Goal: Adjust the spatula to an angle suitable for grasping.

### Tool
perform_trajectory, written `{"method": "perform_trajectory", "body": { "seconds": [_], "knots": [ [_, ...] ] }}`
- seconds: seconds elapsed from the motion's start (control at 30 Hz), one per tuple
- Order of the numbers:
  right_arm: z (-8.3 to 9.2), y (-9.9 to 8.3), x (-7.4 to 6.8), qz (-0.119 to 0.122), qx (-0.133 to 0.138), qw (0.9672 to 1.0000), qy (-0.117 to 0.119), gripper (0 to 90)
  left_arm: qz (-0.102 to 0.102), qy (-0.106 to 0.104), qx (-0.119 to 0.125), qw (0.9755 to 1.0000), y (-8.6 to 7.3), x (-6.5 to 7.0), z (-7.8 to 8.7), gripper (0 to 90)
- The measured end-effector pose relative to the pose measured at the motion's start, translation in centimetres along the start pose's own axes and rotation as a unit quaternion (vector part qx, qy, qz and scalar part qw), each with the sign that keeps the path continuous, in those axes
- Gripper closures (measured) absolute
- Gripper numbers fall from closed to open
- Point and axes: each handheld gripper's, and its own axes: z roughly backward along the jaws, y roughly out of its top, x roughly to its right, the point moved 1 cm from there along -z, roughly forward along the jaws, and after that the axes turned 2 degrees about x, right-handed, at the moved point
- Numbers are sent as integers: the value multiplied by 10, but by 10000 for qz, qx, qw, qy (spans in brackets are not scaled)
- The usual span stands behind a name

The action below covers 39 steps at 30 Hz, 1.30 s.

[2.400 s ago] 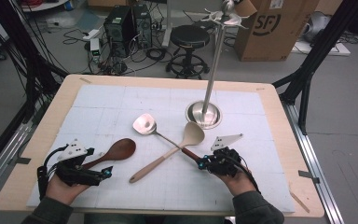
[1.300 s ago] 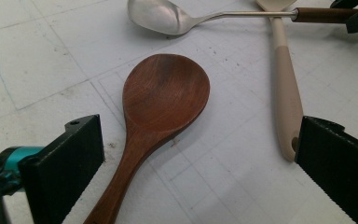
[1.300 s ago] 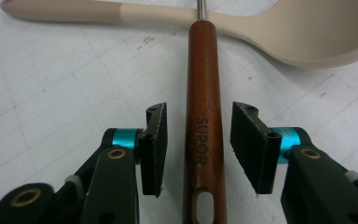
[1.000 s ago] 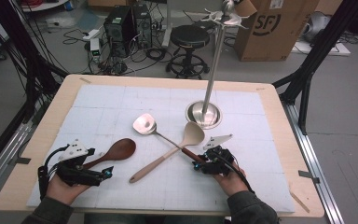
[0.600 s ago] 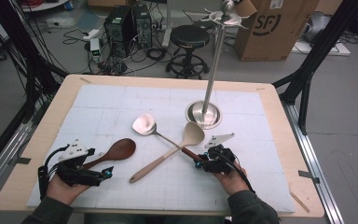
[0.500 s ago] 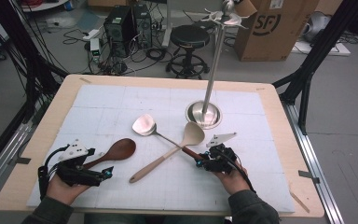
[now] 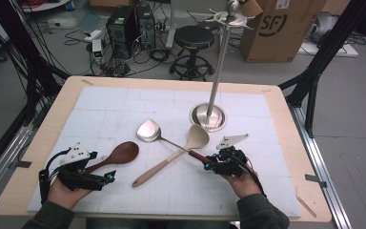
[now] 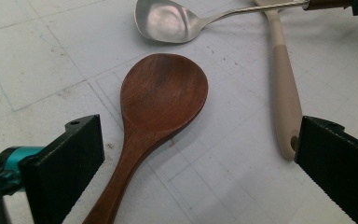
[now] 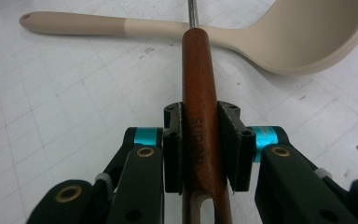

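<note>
Left to right across the table (image 7: 286, 191). At the near left corner, the left gripper (image 7: 108, 178) lies low in the person's left hand (image 7: 62, 193), its jaws spread wide apart and gripping nothing. In the left gripper view the handle of the dark spoon (image 8: 156, 112) runs between those jaws without touching either pad; its bowl faces up, pointing toward the table's centre. Next comes the beige ladle (image 7: 171, 157), lying diagonally with its handle end near the front and its bowl close to the stand's base. The steel ladle (image 7: 148, 130) crosses over it, its bowl to the left and its brown wooden handle (image 9: 200, 116) reaching right. The right gripper (image 7: 208, 166), held in the right hand (image 7: 240, 183), has its jaws clamped on that handle, both pads pressing its sides; they have just been closing. Behind, right of centre, the stand (image 7: 209, 114) rises from a round steel base, just beside the beige ladle's bowl.
</note>
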Motion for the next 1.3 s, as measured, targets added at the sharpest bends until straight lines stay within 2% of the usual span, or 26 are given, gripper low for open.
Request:
{"method": "perform_trajectory", "body": {
  "seconds": [0.37,0.73,1.3],
  "knots": [
    [12,-1,0,101,14,9999,71,727,-17,-14,-8,10000,0,0,0,20],
    [25,-4,-4,167,-93,9996,193,728,-27,-23,-10,10000,0,0,1,20],
    [35,-8,-5,208,-172,9990,347,728,-30,-42,-16,10000,0,0,0,20]
  ]
}}
